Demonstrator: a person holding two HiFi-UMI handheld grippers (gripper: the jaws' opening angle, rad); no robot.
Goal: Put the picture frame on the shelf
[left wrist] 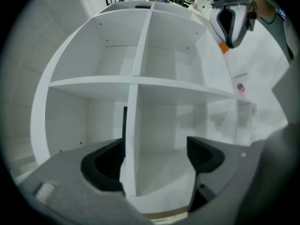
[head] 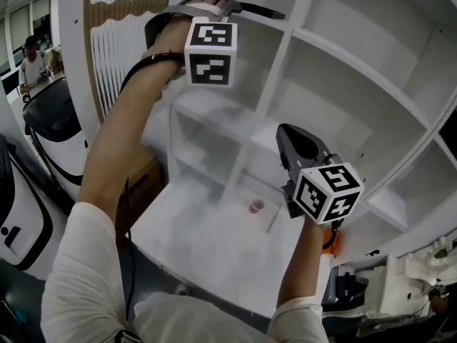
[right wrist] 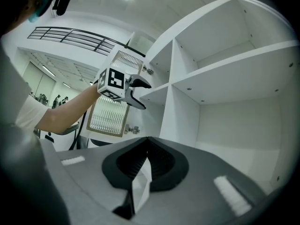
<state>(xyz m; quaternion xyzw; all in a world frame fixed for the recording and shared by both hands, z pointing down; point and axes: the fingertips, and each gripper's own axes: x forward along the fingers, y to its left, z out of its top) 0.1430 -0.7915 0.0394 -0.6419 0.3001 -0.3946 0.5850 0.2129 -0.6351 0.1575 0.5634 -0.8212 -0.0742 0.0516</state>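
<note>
The picture frame (head: 120,43), a wooden border around a white ribbed panel, stands upright at the upper left end of the white shelf unit (head: 371,70). In the right gripper view the picture frame (right wrist: 108,120) is just below and behind my left gripper (right wrist: 137,92), and the two are apart. My left gripper (head: 239,7) is raised beside the frame's right edge. Its jaws stand wide open and hold nothing (left wrist: 157,156). My right gripper (head: 289,133) hangs lower in front of a middle compartment. Its jaws meet at the tips and grip nothing (right wrist: 146,142).
A small pink cup (head: 256,206) sits on a shelf board below my right gripper. White dividers (left wrist: 133,125) split the unit into open compartments. A black and white machine (head: 53,148) stands at the left, and a person (head: 30,63) is far behind it.
</note>
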